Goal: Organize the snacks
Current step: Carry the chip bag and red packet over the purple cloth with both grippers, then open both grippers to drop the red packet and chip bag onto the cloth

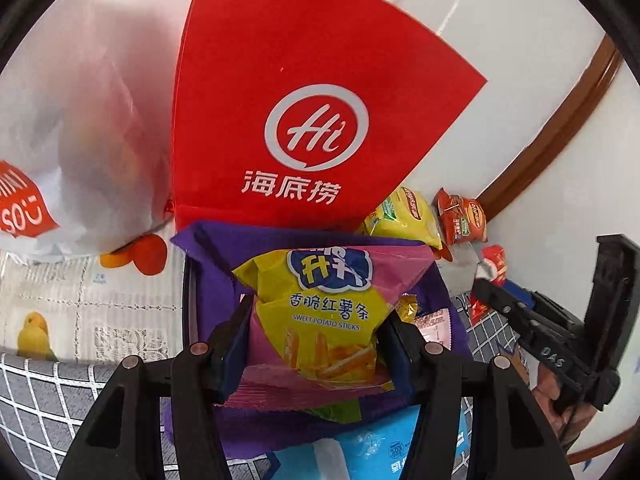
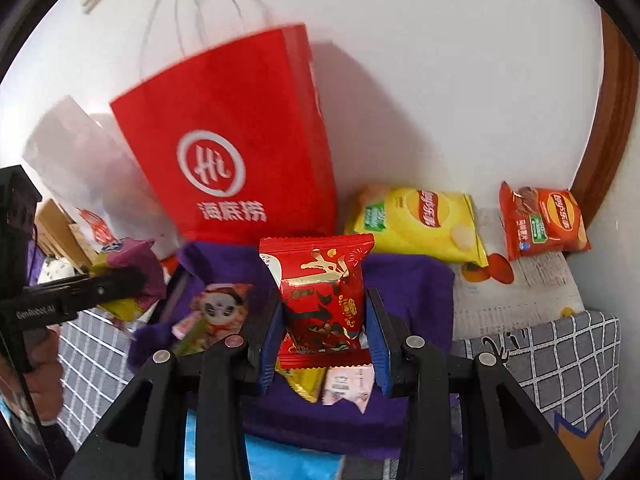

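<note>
**Fingers clamped on two snack packets above the purple bin**

Fingers (image 1: 234, 332) of left gripper (image 1: 320, 344) pressed on both sides of yellow-and-pink sweet potato sticks bag (image 1: 320, 320), held over purple bin (image 1: 208, 248). Right gripper (image 2: 324, 332) likewise closed on red packet (image 2: 320, 296), over the same bin. Inside the bin: panda-print packet (image 2: 216, 312), gold wrapper (image 2: 304, 384), small pink-white packet (image 2: 348, 388). Directly behind the bin: red paper bag (image 2: 240, 128); left of that, white bag (image 1: 68, 140). Behind and right of the bin: yellow chips bag (image 2: 420, 224), then orange chips bag (image 2: 544, 220). Under the bin: grey checked cloth (image 2: 560, 360).
</note>
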A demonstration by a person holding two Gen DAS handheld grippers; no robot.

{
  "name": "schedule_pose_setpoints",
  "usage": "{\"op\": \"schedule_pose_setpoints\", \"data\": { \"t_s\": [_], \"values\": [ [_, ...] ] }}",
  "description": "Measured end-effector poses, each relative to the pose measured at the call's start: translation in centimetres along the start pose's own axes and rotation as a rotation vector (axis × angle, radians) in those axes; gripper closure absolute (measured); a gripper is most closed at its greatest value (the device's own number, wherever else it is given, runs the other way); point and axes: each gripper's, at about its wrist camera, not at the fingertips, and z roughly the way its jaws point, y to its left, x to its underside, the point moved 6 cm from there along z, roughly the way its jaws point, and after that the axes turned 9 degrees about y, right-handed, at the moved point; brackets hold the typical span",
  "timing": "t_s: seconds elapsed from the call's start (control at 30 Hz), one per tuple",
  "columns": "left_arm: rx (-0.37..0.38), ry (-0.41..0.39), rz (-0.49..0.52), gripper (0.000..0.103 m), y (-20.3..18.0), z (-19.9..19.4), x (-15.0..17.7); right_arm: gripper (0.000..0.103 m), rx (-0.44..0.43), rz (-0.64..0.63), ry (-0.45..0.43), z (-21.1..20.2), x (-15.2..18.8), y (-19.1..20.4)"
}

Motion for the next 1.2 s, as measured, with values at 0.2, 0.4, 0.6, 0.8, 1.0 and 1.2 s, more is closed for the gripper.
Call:
{"op": "schedule_pose_setpoints", "data": {
  "t_s": [0.2, 0.4, 0.6, 0.8, 1.0, 1.2],
  "values": [
    [0.042, -0.015, 0.018, 0.047, -0.9, -0.1, 0.2, 0.064, -0.023, 0.03, 0.055, 2.0, 0.5, -0.8],
    [0.069, 0.015, 0.02, 0.047, -1.9, 1.3, 0.9, 0.064, -0.016, 0.009, 0.095, 3.5, 1.0, 0.0],
    [0.06, 0.039, 0.045, 0.047, -2.9, 2.4, 1.4, 0.063, -0.003, 0.009, 0.147, 5.0, 1.5, 0.0],
    [0.055, 0.067, 0.046, 0.047, -3.2, 3.7, 1.7, 0.063, 0.005, 0.0, 0.157, 5.3, 1.7, 0.0],
    [0.049, 0.085, 0.044, 0.047, -3.1, 4.4, 1.7, 0.062, -0.008, -0.002, 0.164, 5.0, 1.7, 0.0],
    [0.048, 0.085, 0.045, 0.047, -3.4, 4.8, 1.6, 0.06, -0.017, -0.006, 0.138, 3.6, 1.3, 0.5]
  ]
}}
